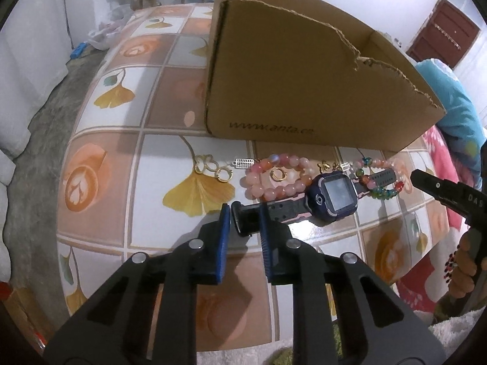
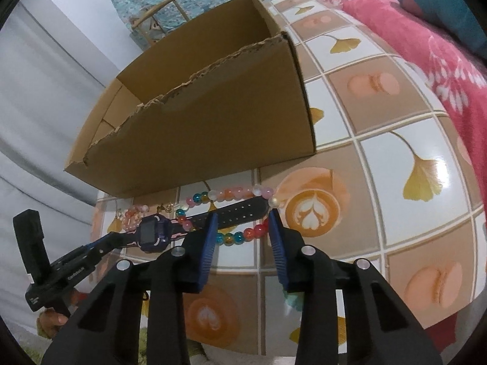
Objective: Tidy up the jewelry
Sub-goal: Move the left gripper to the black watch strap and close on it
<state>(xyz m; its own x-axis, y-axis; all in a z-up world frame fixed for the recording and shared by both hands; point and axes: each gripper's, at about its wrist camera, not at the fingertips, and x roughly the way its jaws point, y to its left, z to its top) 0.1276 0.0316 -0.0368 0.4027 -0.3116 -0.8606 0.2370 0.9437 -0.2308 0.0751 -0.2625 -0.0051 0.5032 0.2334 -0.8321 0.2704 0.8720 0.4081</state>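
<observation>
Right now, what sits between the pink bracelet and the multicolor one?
The watch: its face lies between the pink bracelet and the multicolor bracelet, with a strap running over the latter. Small gold charms also sit there, toward the box. Left wrist view shows it best.

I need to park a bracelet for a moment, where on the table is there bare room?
Free: the tablecloth left of the cardboard box and left of the gold earrings; in the right wrist view, the cloth right of the box toward the pink blanket. Crowded: the strip before the box, with pink bracelet, watch and multicolor bracelet.
</observation>
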